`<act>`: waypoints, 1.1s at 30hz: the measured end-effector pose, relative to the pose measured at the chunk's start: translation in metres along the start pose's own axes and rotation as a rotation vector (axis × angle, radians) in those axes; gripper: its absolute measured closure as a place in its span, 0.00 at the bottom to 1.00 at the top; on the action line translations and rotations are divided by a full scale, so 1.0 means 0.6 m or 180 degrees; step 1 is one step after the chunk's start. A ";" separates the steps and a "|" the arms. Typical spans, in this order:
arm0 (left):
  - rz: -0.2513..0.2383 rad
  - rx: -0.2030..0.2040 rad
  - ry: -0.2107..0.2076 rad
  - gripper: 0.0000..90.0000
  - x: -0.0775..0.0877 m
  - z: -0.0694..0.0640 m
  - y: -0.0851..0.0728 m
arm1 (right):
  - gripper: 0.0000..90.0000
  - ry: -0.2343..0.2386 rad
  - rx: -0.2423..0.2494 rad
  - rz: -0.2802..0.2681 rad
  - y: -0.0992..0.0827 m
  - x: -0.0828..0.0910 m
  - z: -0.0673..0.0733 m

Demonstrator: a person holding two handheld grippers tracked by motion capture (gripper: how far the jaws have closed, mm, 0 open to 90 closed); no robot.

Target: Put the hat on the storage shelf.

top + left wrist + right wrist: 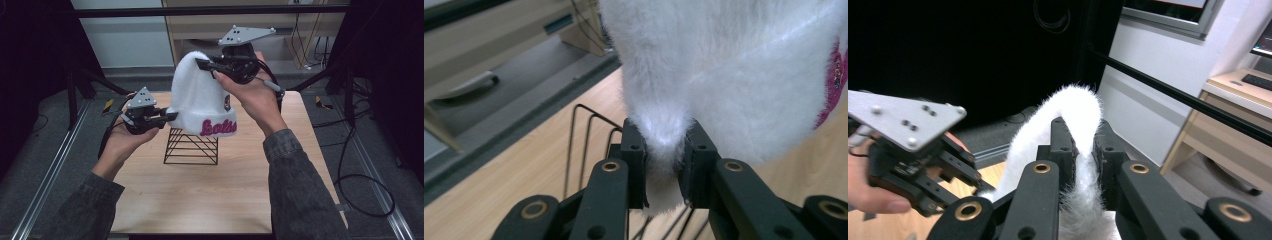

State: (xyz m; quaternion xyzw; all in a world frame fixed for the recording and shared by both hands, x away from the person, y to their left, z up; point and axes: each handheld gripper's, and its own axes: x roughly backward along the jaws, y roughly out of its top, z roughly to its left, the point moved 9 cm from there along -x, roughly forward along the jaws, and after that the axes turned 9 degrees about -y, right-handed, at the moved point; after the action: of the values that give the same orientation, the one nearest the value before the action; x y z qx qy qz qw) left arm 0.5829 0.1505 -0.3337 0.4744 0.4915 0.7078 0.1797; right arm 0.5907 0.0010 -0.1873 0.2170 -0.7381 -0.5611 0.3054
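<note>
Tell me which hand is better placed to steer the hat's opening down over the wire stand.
Left, probably. The left tongs pinch the white hat at its cuff edge, just above the wire stand. The right tongs clamp the crown up high, farther from the stand, so they mainly carry the hat.

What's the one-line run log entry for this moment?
left hand-held gripper: shut on beanie cuff | right hand-held gripper: shut on beanie crown | white beanie: held above wire rack

wooden table (235, 200) on grey floor (45, 160), white wall (130, 45) behind.
</note>
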 end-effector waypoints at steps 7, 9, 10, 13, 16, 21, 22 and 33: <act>0.0053 -0.0022 0.0187 0.84 0.001 0.020 -0.010 | 0.92 -0.0063 0.0029 0.0088 -0.016 -0.016 -0.011; 0.0060 -0.0003 0.0206 0.84 0.002 0.022 -0.013 | 0.92 -0.0076 0.0047 0.0129 -0.022 -0.021 -0.011; 0.0069 -0.0004 0.0215 0.84 0.002 0.024 -0.015 | 0.92 -0.0076 0.0049 0.0142 -0.025 -0.023 -0.011; 0.0068 0.0046 0.0271 0.85 0.003 0.034 -0.021 | 0.92 -0.0090 0.0053 0.0182 -0.033 -0.030 -0.012; 0.0067 0.0070 0.0291 0.85 0.002 0.037 -0.024 | 0.92 -0.0104 0.0085 0.0229 -0.040 -0.039 -0.013; 0.0081 0.0098 0.0343 0.85 -0.001 0.044 -0.030 | 0.92 -0.0124 0.0071 0.0289 -0.049 -0.048 -0.020; 0.0092 0.0092 0.0360 0.85 -0.001 0.045 -0.031 | 0.92 -0.0126 0.0066 0.0294 -0.050 -0.050 -0.020; 0.0121 0.0162 0.0417 0.85 -0.005 0.063 -0.049 | 0.92 -0.0127 0.0064 0.0358 -0.066 -0.063 -0.018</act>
State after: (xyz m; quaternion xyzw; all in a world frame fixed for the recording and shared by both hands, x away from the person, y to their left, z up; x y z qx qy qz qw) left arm 0.6099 0.1815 -0.3580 0.4407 0.5111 0.7279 0.1216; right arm 0.6245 0.0075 -0.2314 0.1670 -0.7606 -0.5399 0.3195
